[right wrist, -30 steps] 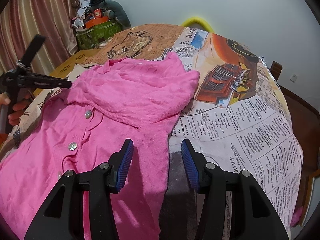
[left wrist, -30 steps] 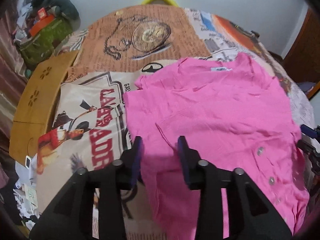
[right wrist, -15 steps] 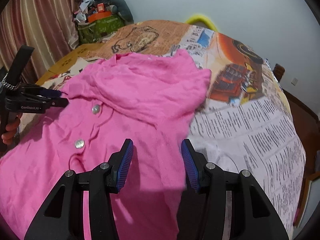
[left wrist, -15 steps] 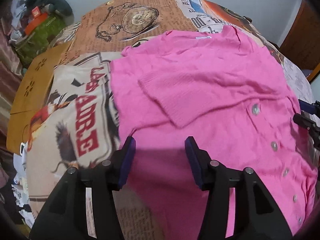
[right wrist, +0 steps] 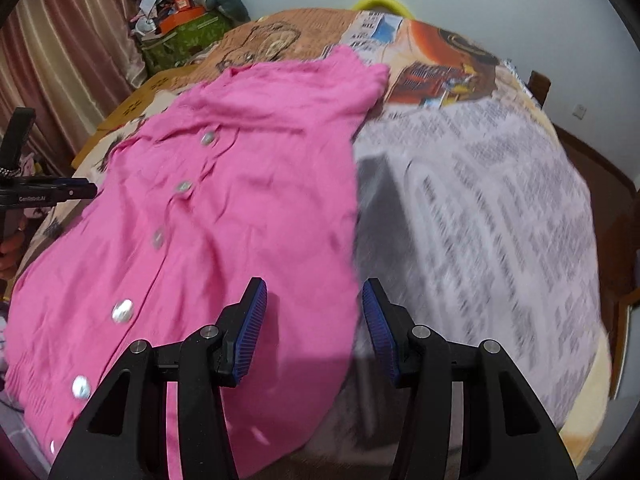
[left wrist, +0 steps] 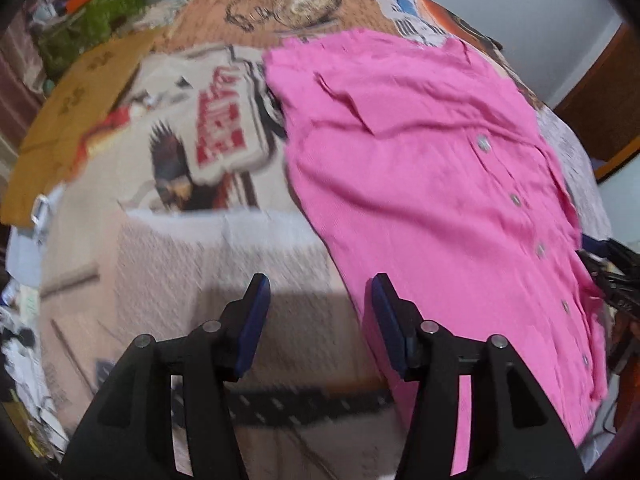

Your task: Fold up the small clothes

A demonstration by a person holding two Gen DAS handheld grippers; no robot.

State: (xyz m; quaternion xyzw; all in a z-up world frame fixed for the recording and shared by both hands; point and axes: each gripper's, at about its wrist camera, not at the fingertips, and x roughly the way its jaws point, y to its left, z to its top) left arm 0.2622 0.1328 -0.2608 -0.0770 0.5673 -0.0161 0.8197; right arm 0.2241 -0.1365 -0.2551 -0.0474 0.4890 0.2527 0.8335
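Your left gripper (left wrist: pixel 318 312) and right gripper (right wrist: pixel 314 316) both stood part open and empty — one at each side edge of the pink cardigan (left wrist: pixel 432 168), spread buttons-up on the printed tabletop (right wrist: pixel 480 200). Next you needed the hem corners. Beyond, clutter (right wrist: pixel 180 28) stayed clear.

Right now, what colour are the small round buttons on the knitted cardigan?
The buttons on the pink cardigan look silvery white, clearest in the right wrist view.

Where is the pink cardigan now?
The pink cardigan lies flat on the printed tablecloth, left in the right wrist view and right in the left wrist view.
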